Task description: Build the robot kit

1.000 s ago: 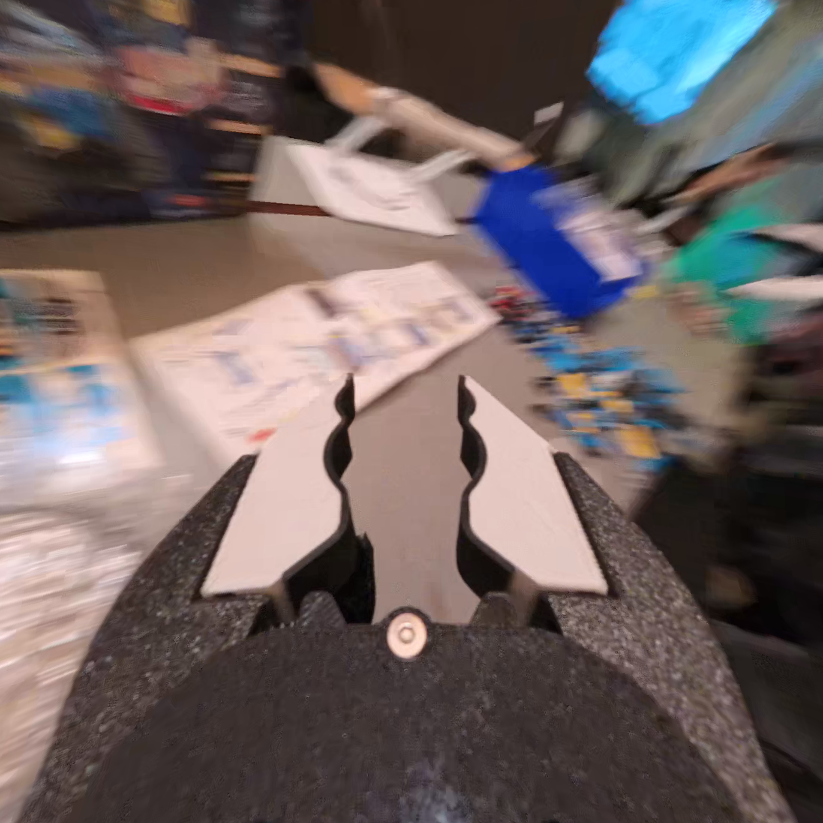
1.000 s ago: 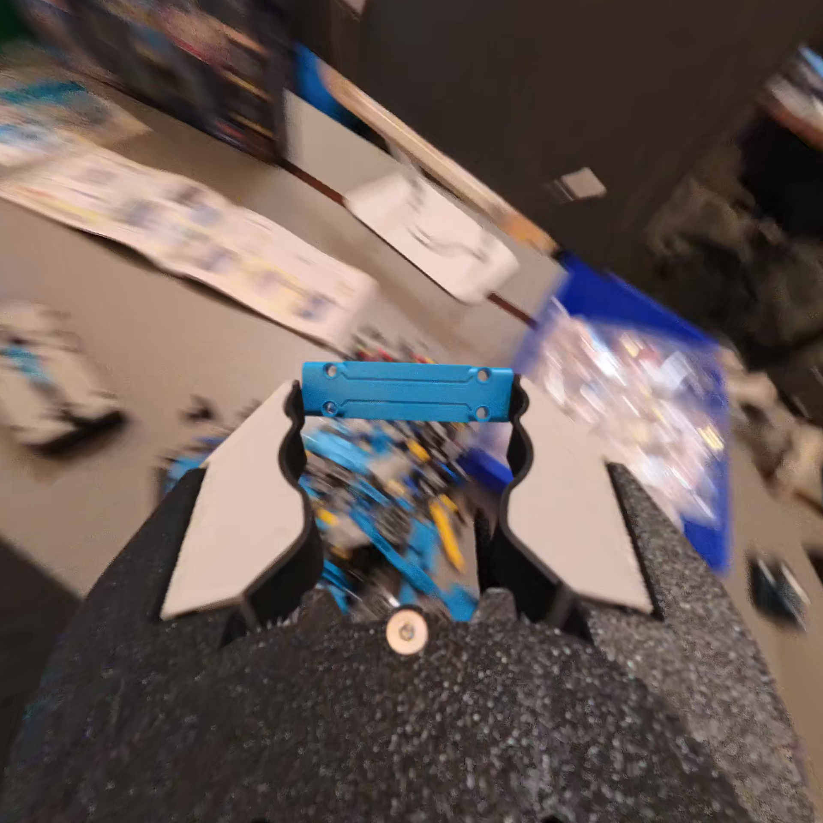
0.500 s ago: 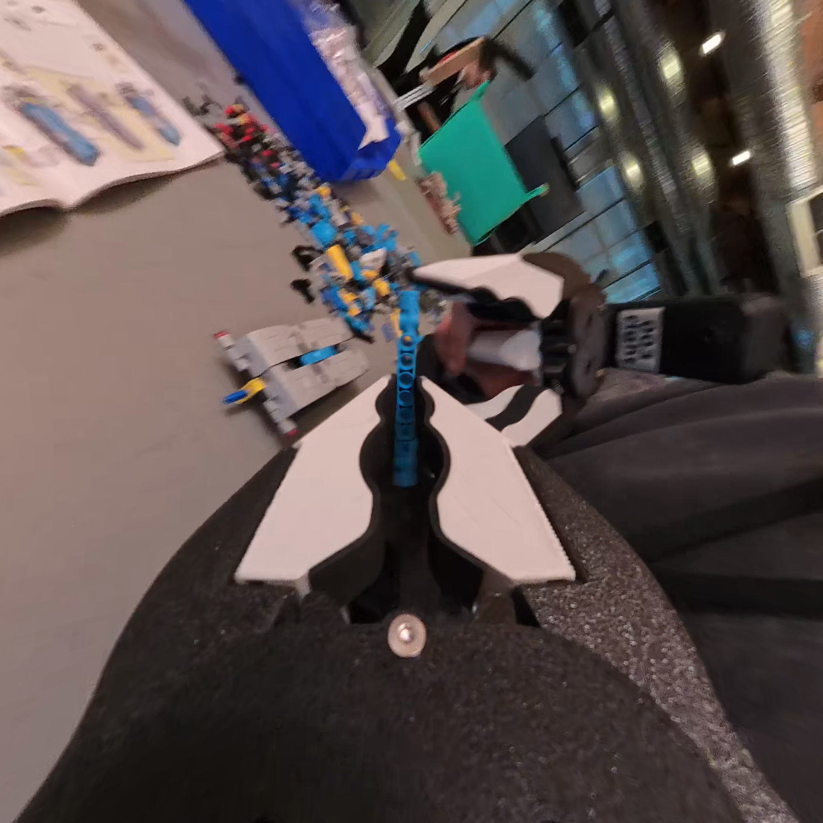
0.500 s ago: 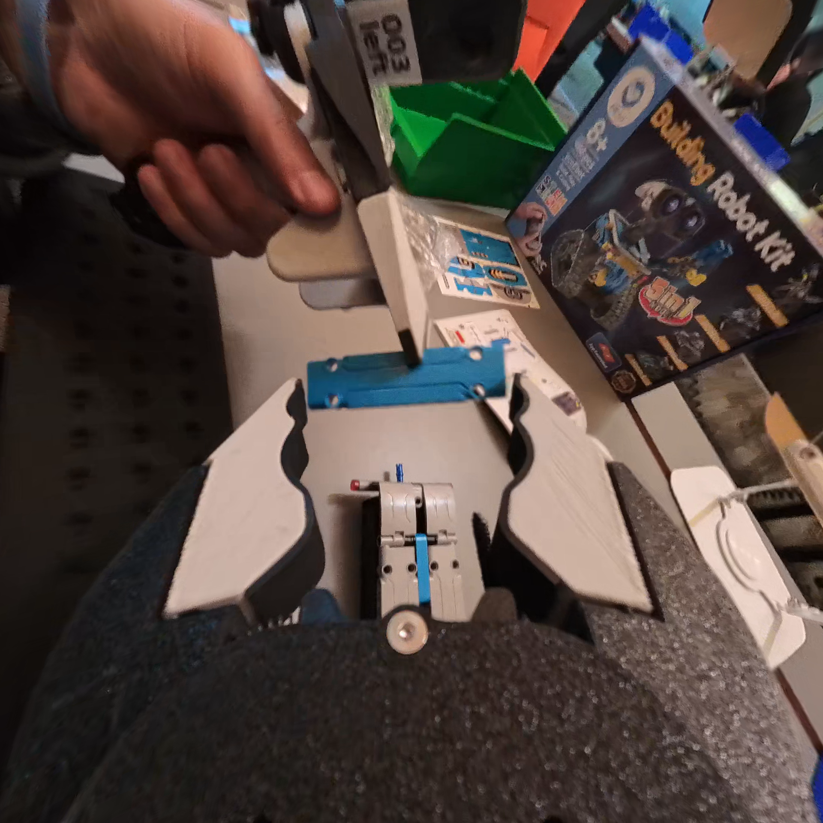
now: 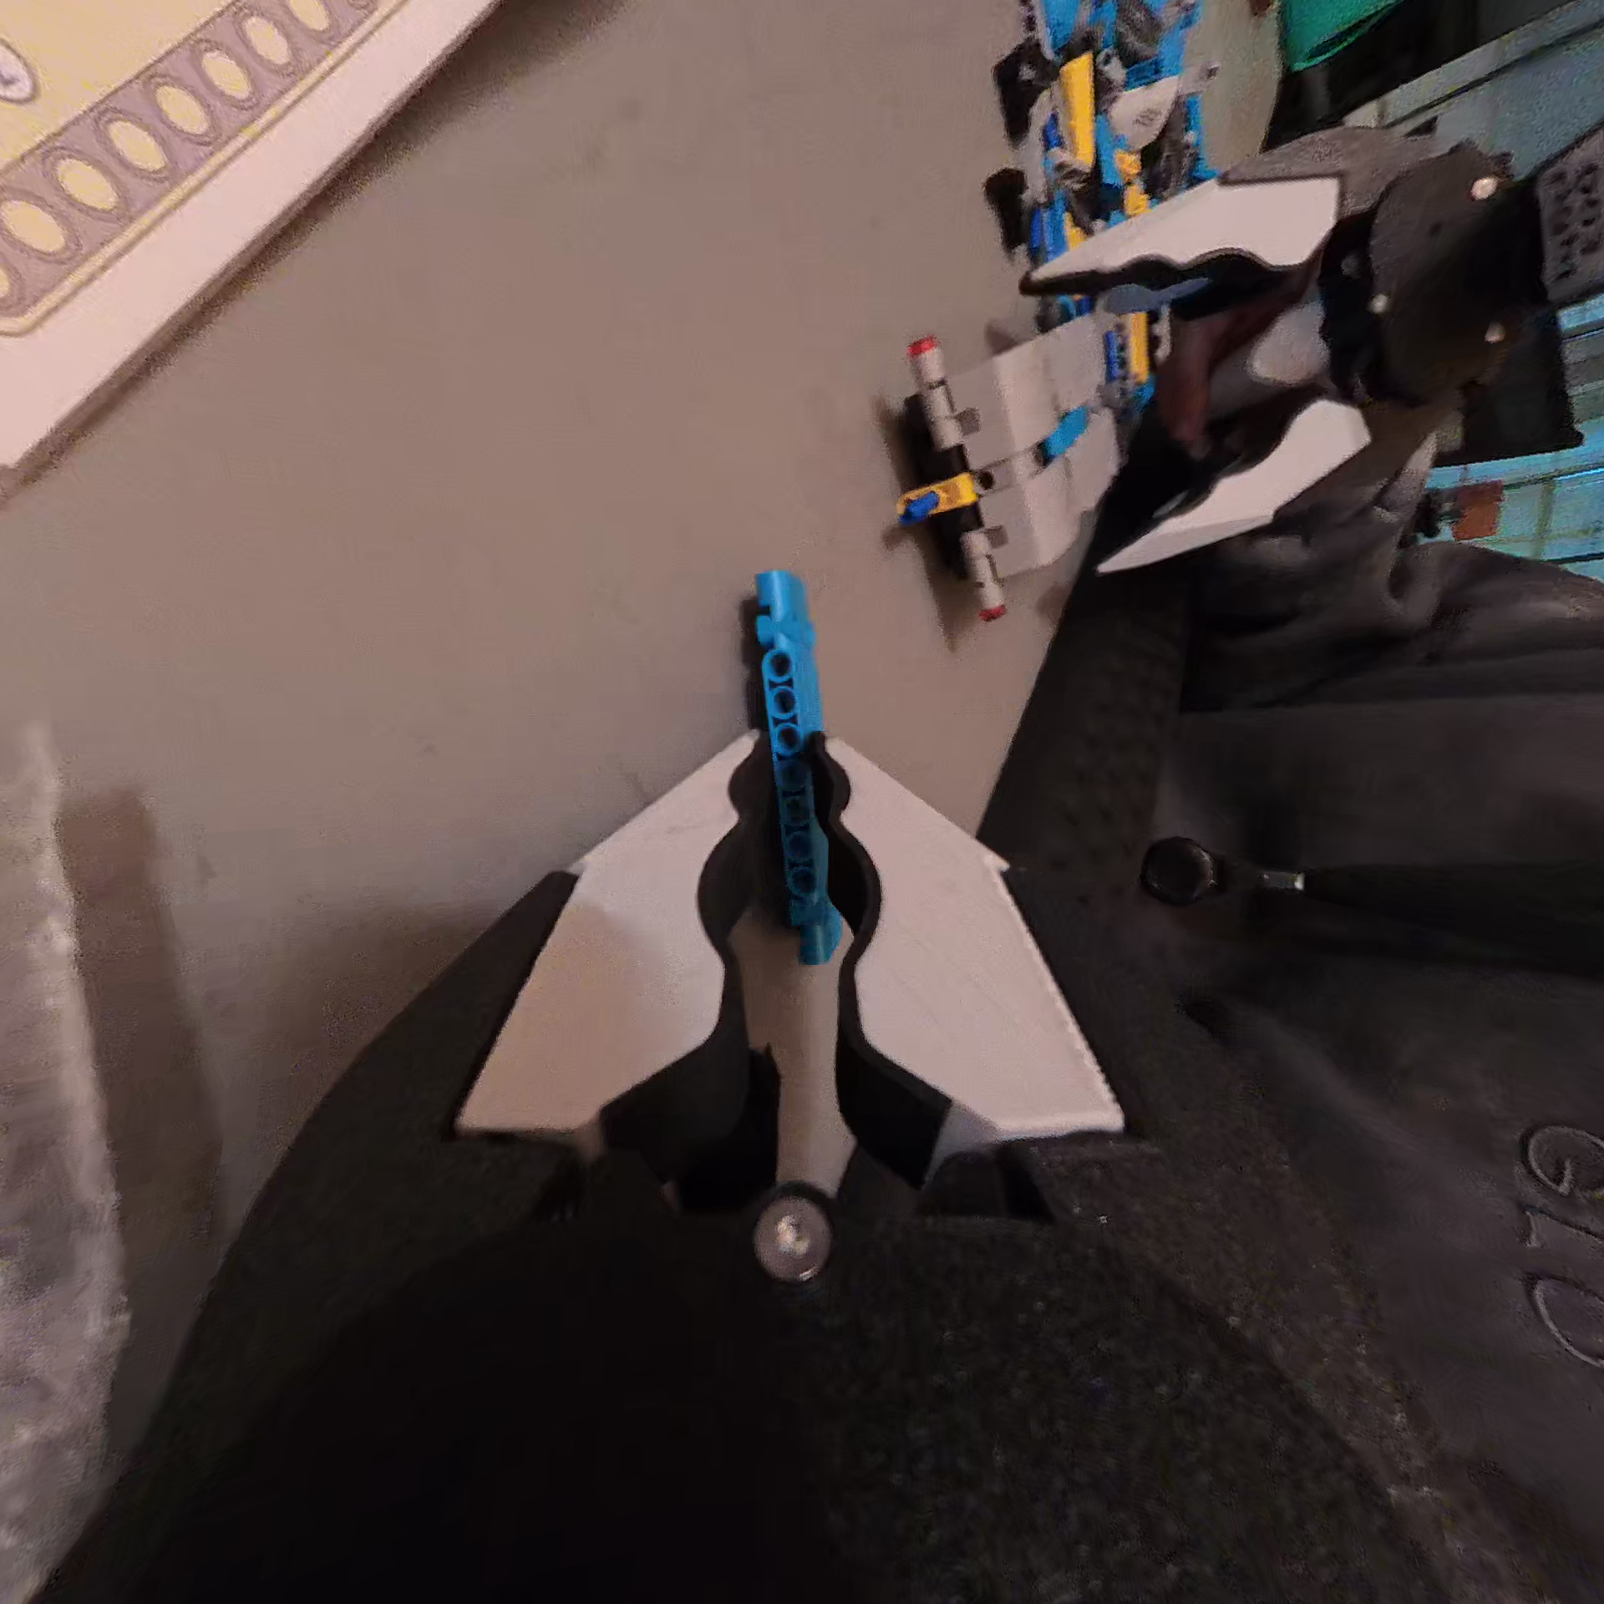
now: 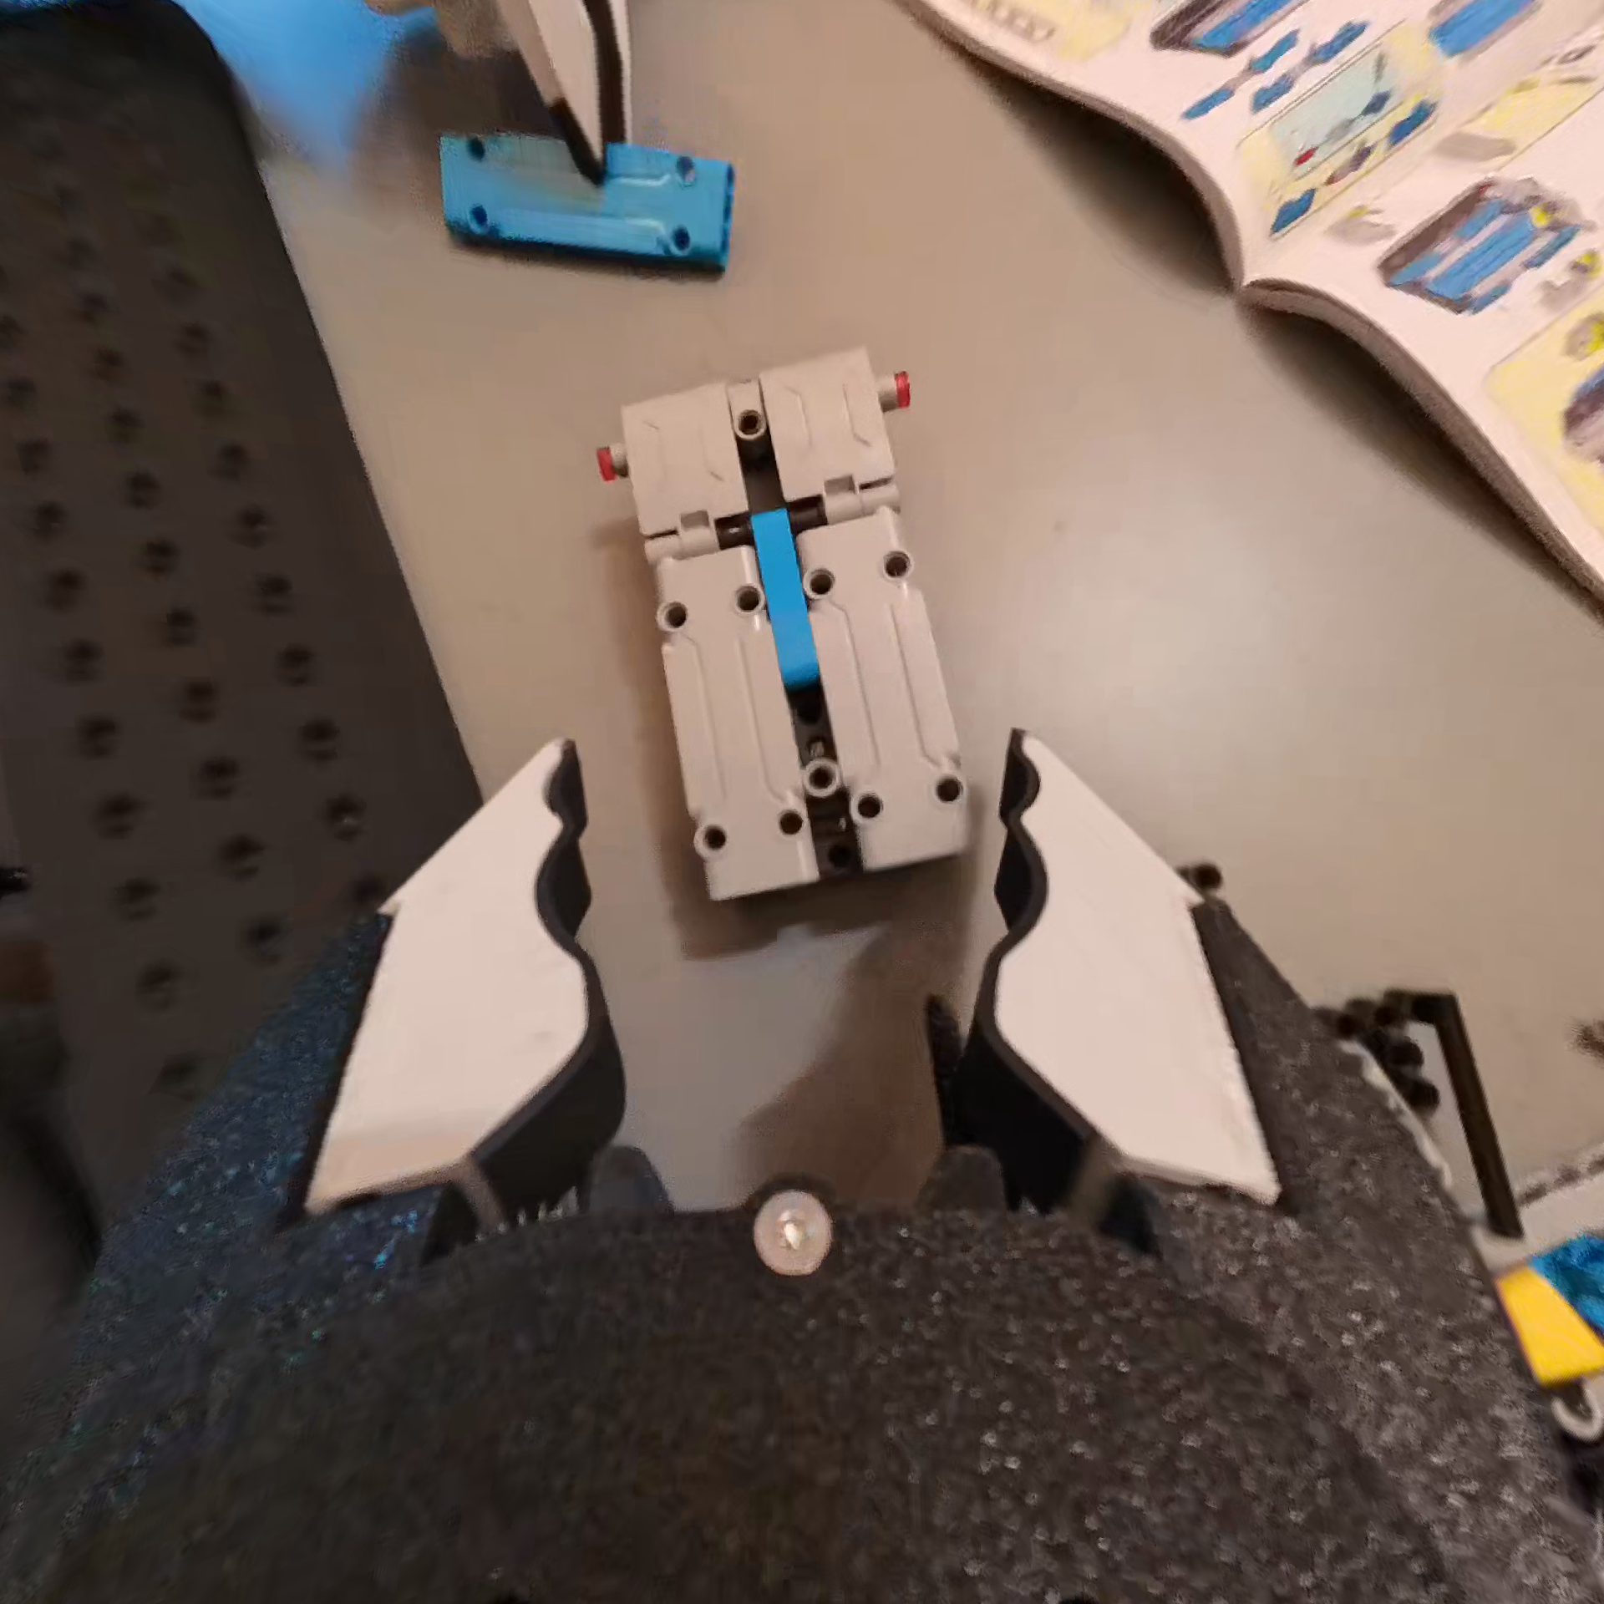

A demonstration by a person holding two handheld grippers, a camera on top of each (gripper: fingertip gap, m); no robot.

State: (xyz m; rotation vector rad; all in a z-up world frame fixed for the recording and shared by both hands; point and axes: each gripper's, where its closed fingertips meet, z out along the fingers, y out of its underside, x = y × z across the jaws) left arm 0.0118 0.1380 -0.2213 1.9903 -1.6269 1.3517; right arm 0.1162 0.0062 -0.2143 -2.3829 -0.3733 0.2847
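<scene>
My left gripper (image 5: pixel 785 745) is shut on a flat blue panel (image 5: pixel 784 673), seen edge-on, and holds it low over the grey table (image 5: pixel 477 521). In the right wrist view the same panel (image 6: pixel 521 204) shows flat at the top left, pinched by the left gripper's fingertips (image 6: pixel 580 95). My right gripper (image 6: pixel 790 751) is open and empty, its jaws wide apart just above the near end of a grey hinged assembly (image 6: pixel 885 660) with a blue strip and red pin ends. That assembly (image 5: pixel 1007 460) lies by the right gripper (image 5: pixel 1206 408) in the left wrist view.
An open instruction booklet (image 6: pixel 1302 130) lies at the far right, also showing in the left wrist view (image 5: pixel 130 165). A black perforated mat (image 6: pixel 174 608) borders the table's edge. Loose blue, yellow and black pieces (image 5: pixel 1094 130) lie piled beyond the assembly. Crinkled clear plastic (image 5: pixel 43 1128) sits left. About 20 centimeters separates my left fingertips from my right.
The right gripper let go of the blue panel and now hangs open over the grey assembly. The left gripper closed on the panel and carried it off to the side.
</scene>
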